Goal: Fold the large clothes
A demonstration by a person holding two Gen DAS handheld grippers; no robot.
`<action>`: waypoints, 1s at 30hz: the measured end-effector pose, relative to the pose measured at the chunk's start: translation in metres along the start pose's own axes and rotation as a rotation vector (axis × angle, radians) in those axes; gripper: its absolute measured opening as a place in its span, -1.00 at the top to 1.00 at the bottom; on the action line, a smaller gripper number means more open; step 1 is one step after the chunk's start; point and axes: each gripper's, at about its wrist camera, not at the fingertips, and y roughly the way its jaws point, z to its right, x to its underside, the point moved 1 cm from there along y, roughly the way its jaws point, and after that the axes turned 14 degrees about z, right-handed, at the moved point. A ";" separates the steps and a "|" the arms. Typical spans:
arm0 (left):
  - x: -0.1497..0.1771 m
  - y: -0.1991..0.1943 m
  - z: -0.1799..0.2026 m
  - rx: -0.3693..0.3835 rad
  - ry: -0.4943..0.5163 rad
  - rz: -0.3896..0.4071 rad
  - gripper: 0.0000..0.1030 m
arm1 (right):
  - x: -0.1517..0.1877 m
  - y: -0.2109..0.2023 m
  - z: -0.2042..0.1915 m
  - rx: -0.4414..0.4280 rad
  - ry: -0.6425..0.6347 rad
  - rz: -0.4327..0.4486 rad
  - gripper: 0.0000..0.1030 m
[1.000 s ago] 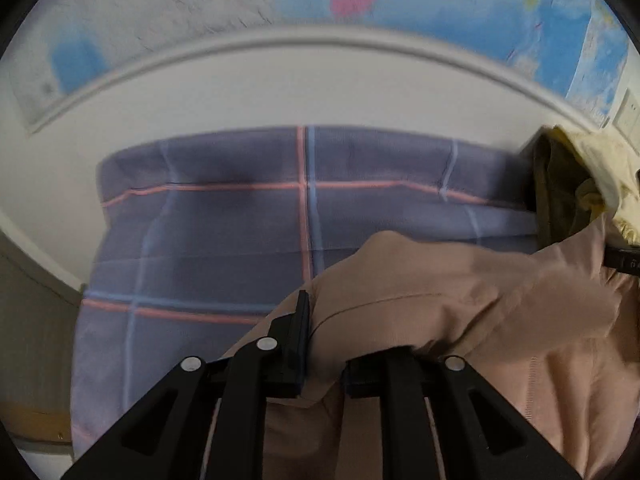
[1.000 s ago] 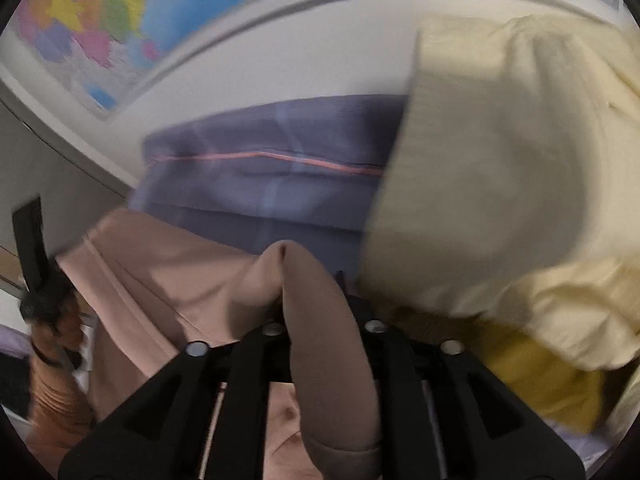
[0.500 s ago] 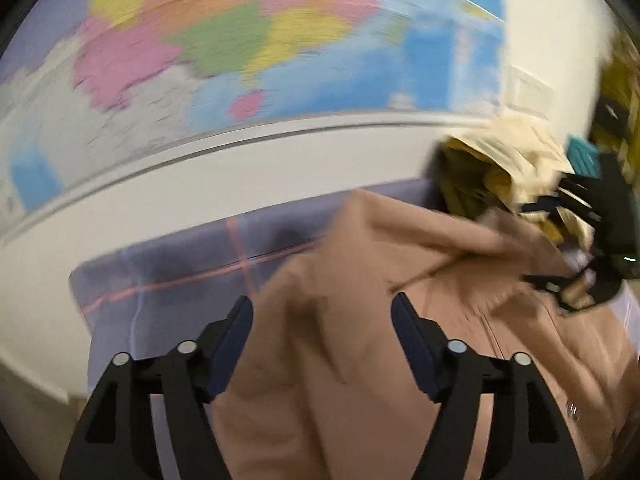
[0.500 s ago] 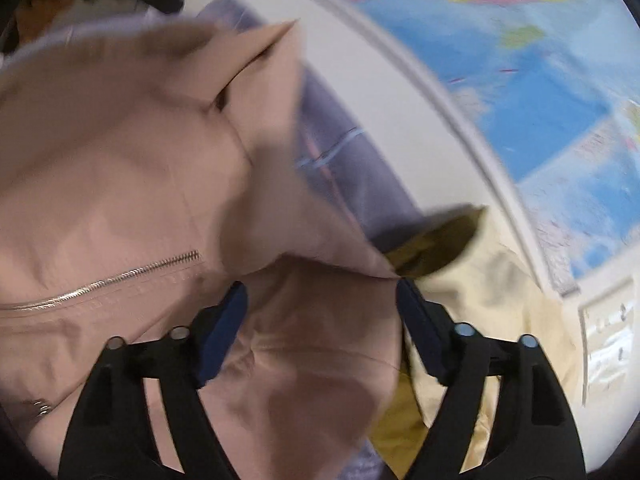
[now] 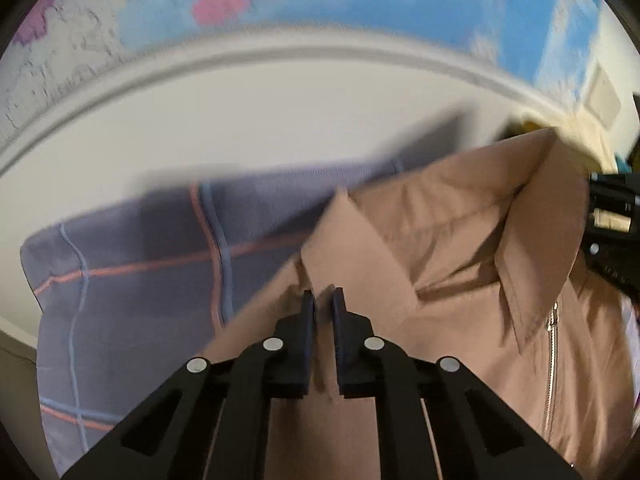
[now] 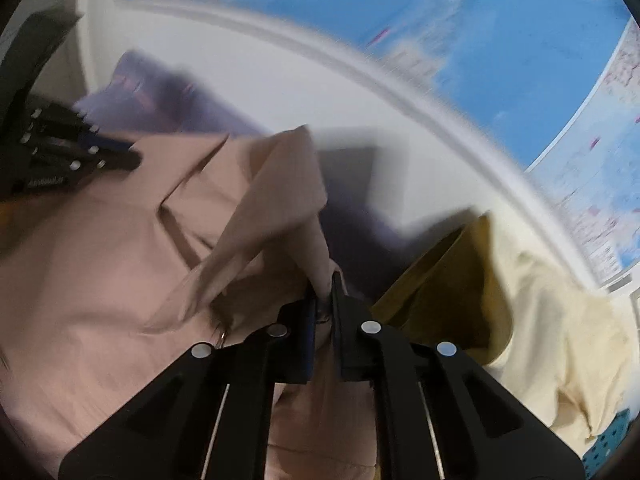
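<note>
A heap of other clothes crowds the right side of the bed: a pale yellow garment point(image 6: 560, 320) lies against the wall, and a mustard-olive garment point(image 6: 436, 276) pokes out from under it, just beside the right gripper point(image 6: 323, 304). That heap sits close against the tan jacket's point(image 5: 460, 280) right edge. The jacket lies on a purple plaid bed cover point(image 5: 140, 260) with pink and blue lines, its collar point(image 5: 360, 248) turned up toward the far wall and a metal zipper point(image 5: 554, 344) running down the front on the right. The left gripper point(image 5: 322, 314) has its fingers pressed nearly together, pinching a fold of jacket cloth just below the left collar point. The right gripper is likewise closed on jacket fabric near the right collar point, which stands up in a peak above its fingertips. Each gripper shows at the edge of the other's view, at opposite sides of the collar. Beyond the bed, a white wall point(image 5: 280, 120) carries a moulded rail, and above it hangs a large coloured world map point(image 5: 360, 4), mostly blue. Both views are somewhat blurred.
</note>
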 end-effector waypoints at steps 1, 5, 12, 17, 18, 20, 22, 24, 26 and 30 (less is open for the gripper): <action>-0.005 0.001 -0.001 -0.011 -0.011 0.010 0.85 | -0.003 0.004 0.000 0.021 0.002 -0.010 0.87; -0.007 0.004 -0.008 -0.101 -0.016 0.012 0.53 | 0.005 0.054 -0.005 0.064 0.007 -0.099 0.81; 0.032 -0.067 -0.024 -0.079 0.096 0.085 -0.31 | 0.017 -0.023 -0.012 0.059 0.010 0.066 -0.20; 0.075 -0.108 -0.049 -0.060 0.077 0.060 -0.34 | 0.057 -0.104 -0.007 -0.017 0.119 0.124 -0.53; 0.085 -0.106 -0.052 -0.065 0.076 0.056 -0.38 | 0.075 -0.116 -0.008 -0.030 0.149 0.102 -0.53; 0.102 -0.111 -0.065 -0.079 0.057 0.018 -0.45 | 0.102 -0.125 -0.006 -0.051 0.205 0.046 -0.53; 0.118 -0.115 -0.075 -0.024 -0.008 -0.016 -0.45 | 0.131 -0.137 -0.007 -0.071 0.264 0.003 -0.52; 0.130 -0.123 -0.079 0.015 -0.033 -0.030 -0.45 | 0.156 -0.127 -0.007 -0.084 0.316 -0.037 -0.45; 0.143 -0.122 -0.075 0.039 -0.023 -0.047 -0.40 | 0.176 -0.122 -0.009 -0.119 0.381 -0.073 0.32; 0.155 -0.120 -0.059 0.021 0.018 -0.057 0.82 | 0.184 -0.141 0.001 -0.128 0.435 -0.047 0.98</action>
